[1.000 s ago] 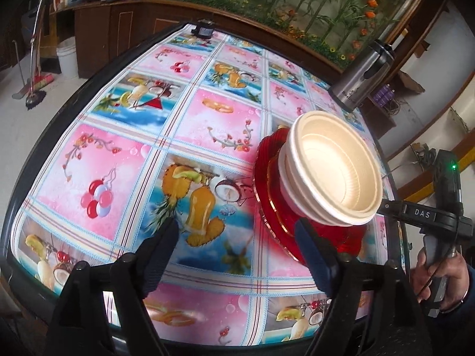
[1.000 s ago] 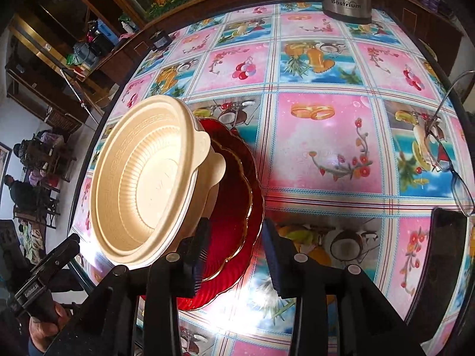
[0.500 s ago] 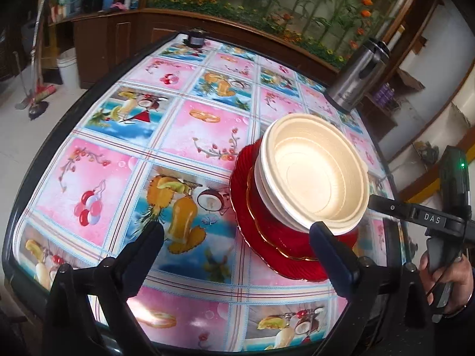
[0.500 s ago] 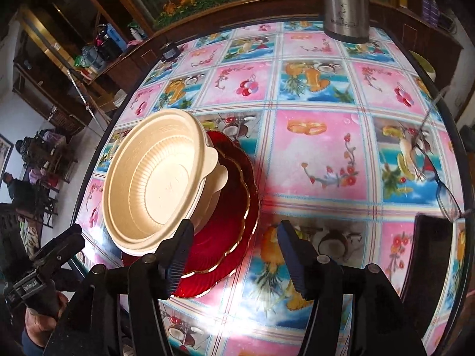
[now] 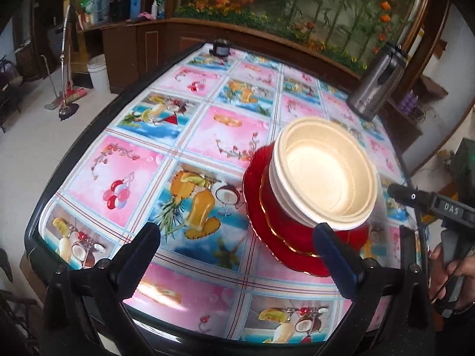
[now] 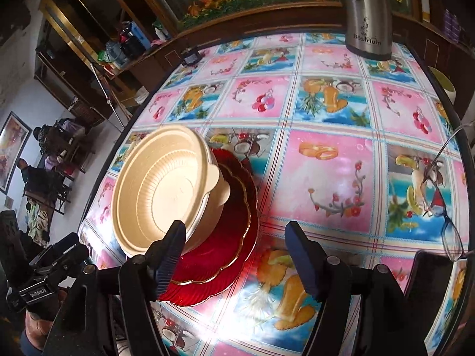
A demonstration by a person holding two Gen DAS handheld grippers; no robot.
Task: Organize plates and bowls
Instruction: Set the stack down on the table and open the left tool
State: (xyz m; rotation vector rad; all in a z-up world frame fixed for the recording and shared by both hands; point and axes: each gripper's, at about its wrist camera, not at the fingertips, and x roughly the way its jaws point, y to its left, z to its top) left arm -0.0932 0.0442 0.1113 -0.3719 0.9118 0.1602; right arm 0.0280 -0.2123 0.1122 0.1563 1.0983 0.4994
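Table clutter beyond the dishes
A steel flask (image 6: 368,14) is stood at the tablecloth's (image 6: 332,178) far edge; glasses (image 6: 442,195) are laid right.

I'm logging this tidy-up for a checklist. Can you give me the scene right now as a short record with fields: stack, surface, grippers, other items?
stack: cream bowls nested, standing on red plates
surface: table under a fruit-print cloth
left gripper: open, nothing between the fingers, jaws just been opening
right gripper: open, holds nothing, jaws just been opening
other items: steel kettle at the far edge; eyeglasses on the cloth
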